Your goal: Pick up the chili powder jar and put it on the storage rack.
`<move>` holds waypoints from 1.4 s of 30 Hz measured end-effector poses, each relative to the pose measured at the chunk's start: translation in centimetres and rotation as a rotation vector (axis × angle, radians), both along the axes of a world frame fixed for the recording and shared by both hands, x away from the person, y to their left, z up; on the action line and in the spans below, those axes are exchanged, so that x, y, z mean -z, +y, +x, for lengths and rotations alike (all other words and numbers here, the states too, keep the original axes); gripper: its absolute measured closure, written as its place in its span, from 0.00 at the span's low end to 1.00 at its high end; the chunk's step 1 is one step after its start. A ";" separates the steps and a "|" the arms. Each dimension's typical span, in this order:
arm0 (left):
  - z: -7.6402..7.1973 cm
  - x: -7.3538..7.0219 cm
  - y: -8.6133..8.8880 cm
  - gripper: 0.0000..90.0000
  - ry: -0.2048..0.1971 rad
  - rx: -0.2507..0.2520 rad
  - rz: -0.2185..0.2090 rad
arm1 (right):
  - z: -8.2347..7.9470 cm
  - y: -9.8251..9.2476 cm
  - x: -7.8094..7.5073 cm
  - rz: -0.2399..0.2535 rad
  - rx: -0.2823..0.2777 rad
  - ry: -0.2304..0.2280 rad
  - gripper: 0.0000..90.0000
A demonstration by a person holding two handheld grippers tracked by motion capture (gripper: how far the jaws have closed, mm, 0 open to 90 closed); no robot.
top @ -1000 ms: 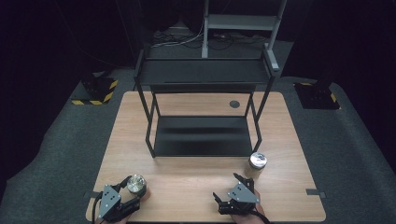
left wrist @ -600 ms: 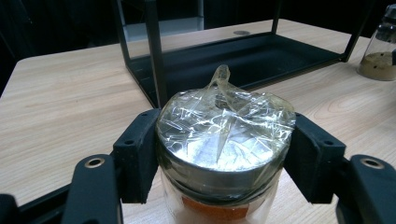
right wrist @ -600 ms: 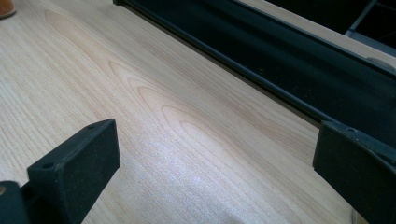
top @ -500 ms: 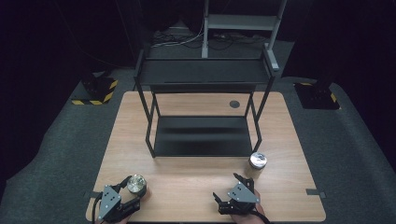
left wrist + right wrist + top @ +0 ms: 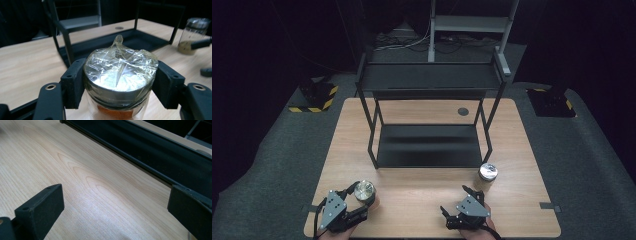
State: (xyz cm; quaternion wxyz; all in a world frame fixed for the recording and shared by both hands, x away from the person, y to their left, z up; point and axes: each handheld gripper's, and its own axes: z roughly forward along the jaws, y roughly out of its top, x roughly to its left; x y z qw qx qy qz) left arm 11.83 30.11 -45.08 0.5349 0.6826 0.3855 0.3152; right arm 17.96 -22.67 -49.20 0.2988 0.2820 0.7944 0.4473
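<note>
The small clear glass jar with a silver metal lid stands upright between my left jaws, which press on it just under the lid; crinkled clear film wraps over the lid and rises to a twisted peak at the top; orange contents show through the glass below; in the high view the jar sits near the counter's front left corner.

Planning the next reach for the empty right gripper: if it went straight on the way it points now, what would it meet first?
Probably the front edge of the black rack's bottom shelf. The right gripper has its jaws open over bare wooden table, with the shelf edge crossing ahead; the depth to it is unclear.
</note>
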 end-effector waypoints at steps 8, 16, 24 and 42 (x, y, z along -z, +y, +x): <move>1.5 -2.5 -1.4 0.38 -0.035 0.034 -0.015 | 0.0 0.0 0.0 -0.005 -0.003 0.000 0.00; 3.3 -4.6 -3.3 0.38 -0.052 0.063 -0.020 | 0.1 -0.1 0.0 0.002 -0.003 0.005 0.00; 5.2 -6.2 -4.8 0.38 -0.058 0.079 -0.044 | 0.2 -0.1 -0.1 0.003 -0.004 0.008 0.00; 8.3 -10.6 -6.9 0.38 -0.118 0.089 -0.054 | 0.2 0.0 -0.1 -0.003 -0.011 0.008 0.00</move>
